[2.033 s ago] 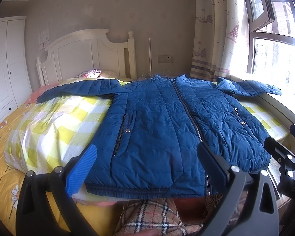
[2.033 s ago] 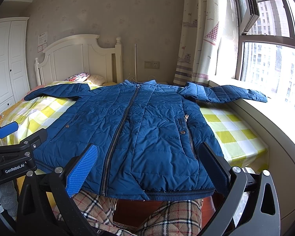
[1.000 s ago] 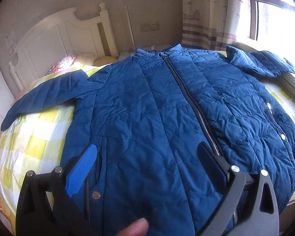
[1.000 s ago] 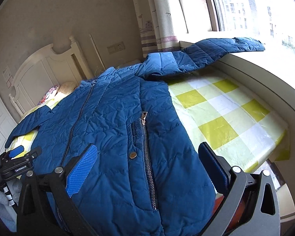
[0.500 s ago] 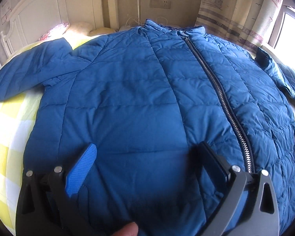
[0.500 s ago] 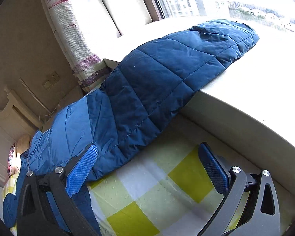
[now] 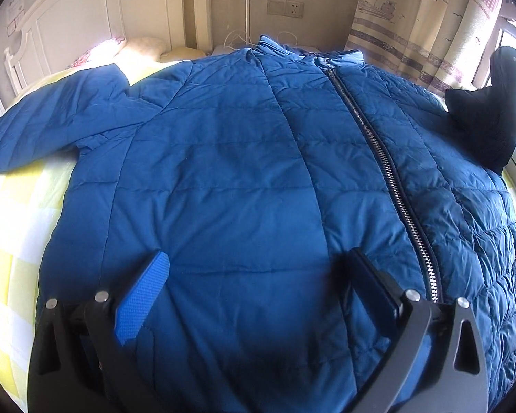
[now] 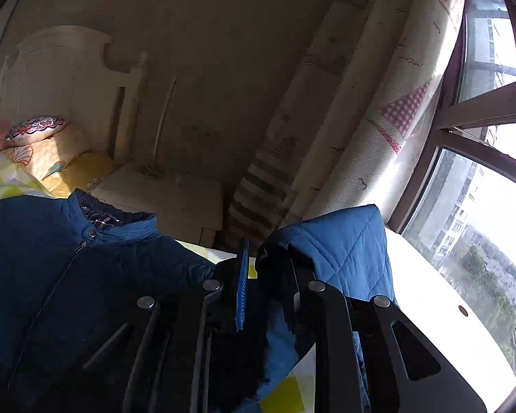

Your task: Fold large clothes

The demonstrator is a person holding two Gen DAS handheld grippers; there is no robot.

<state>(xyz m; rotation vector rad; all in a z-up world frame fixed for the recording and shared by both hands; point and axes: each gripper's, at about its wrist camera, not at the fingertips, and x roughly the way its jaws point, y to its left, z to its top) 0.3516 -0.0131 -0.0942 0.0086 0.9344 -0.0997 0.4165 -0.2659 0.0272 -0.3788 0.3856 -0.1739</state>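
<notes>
**Lifting one sleeve of a blue quilted jacket spread on a bed**

Lying flat and face up across a yellow-and-white checked bedspread (image 7: 13,227) is a large blue quilted jacket (image 7: 244,172), zipped closed, its collar pointing toward the far wall. At the far left, a white headboard (image 7: 86,17) is standing behind two pillows (image 7: 144,46). The jacket's left sleeve (image 7: 51,120) is stretching out flat over the bedspread toward the left edge.

Near the bottom of the left wrist view, the left gripper (image 7: 258,275) is hovering just above the jacket's front panel, pointing steeply downward. Its jaws are standing wide apart, with one blue pad on the left and one dark pad on the right, and nothing is held between them. A metal zipper (image 7: 388,172) is running from the collar down past the right-hand pad.

Moving right, a patterned curtain (image 8: 378,120) is hanging beside a window (image 8: 481,206), with daylight washing over a pale windowsill (image 8: 430,292).

At the far right, the right gripper (image 8: 254,268) is closing on the jacket's right sleeve (image 8: 347,247). Its jaws are nearly together, with the sleeve fabric pinched between them. The sleeve is raised off the bed, standing up in front of the curtain and window, while the jacket body is lying to its left.
</notes>
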